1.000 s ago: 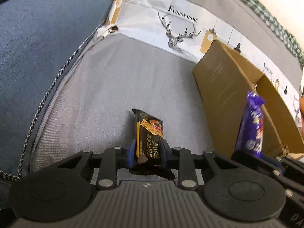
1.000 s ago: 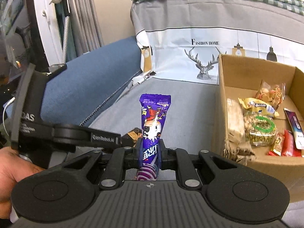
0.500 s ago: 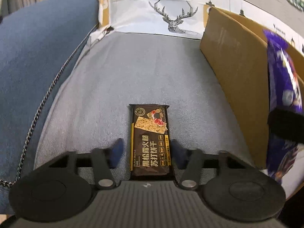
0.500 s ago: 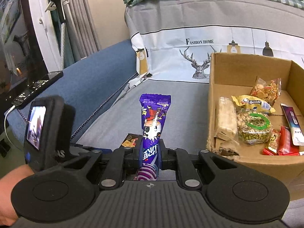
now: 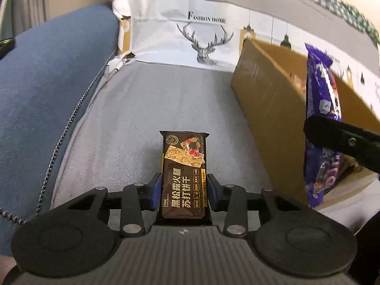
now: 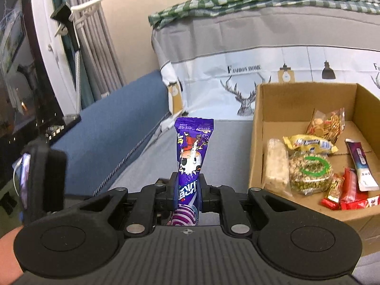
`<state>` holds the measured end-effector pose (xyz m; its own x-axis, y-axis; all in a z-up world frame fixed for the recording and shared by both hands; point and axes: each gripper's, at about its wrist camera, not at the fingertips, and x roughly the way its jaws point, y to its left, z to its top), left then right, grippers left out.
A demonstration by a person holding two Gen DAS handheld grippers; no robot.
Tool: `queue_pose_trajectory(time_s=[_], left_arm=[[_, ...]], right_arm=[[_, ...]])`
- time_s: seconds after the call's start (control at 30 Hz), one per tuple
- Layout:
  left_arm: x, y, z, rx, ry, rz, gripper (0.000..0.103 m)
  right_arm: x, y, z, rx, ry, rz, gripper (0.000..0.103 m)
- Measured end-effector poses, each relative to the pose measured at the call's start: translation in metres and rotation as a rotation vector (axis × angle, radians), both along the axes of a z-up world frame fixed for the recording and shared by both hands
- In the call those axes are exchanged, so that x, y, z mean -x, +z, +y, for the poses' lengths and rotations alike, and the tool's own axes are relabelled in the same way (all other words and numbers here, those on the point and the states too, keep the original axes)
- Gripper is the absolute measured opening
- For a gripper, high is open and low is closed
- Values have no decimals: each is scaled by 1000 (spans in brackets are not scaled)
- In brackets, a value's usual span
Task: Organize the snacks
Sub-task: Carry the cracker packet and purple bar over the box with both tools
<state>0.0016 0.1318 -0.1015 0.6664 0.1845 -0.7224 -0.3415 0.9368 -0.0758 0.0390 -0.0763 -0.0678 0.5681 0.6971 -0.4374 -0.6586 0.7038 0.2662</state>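
Grey sofa [image 5: 147, 99], deer-print cover [image 6: 261, 71]

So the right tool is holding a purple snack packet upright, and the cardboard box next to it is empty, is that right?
Not quite. The right tool does hold the purple snack packet upright, but the cardboard box beside it is not empty: the right wrist view shows several snack packets lying on its floor, among them a bag of green nuts and red wrappers.

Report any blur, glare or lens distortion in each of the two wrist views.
Left wrist view: the tall purple snack packet at the right edge is motion-blurred, the dark brown cracker packet is sharp, and the brown cardboard box bows with fisheye distortion. Right wrist view: mostly sharp, soft at the rim, no strong glare.
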Motion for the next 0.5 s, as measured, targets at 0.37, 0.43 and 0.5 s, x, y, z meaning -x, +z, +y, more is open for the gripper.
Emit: queue_pose_trajectory(time_s=[0.37, 0.43, 0.5], left_arm=[[6, 69, -9, 92, 17, -167, 43], [2, 81, -14, 93, 4, -191, 43], [-3, 91, -20, 91, -11, -213, 43]], right_arm=[[-7, 14, -19, -101, -76, -45, 15], [-10, 16, -23, -121, -89, -49, 15], [-13, 18, -27, -139, -104, -54, 15]])
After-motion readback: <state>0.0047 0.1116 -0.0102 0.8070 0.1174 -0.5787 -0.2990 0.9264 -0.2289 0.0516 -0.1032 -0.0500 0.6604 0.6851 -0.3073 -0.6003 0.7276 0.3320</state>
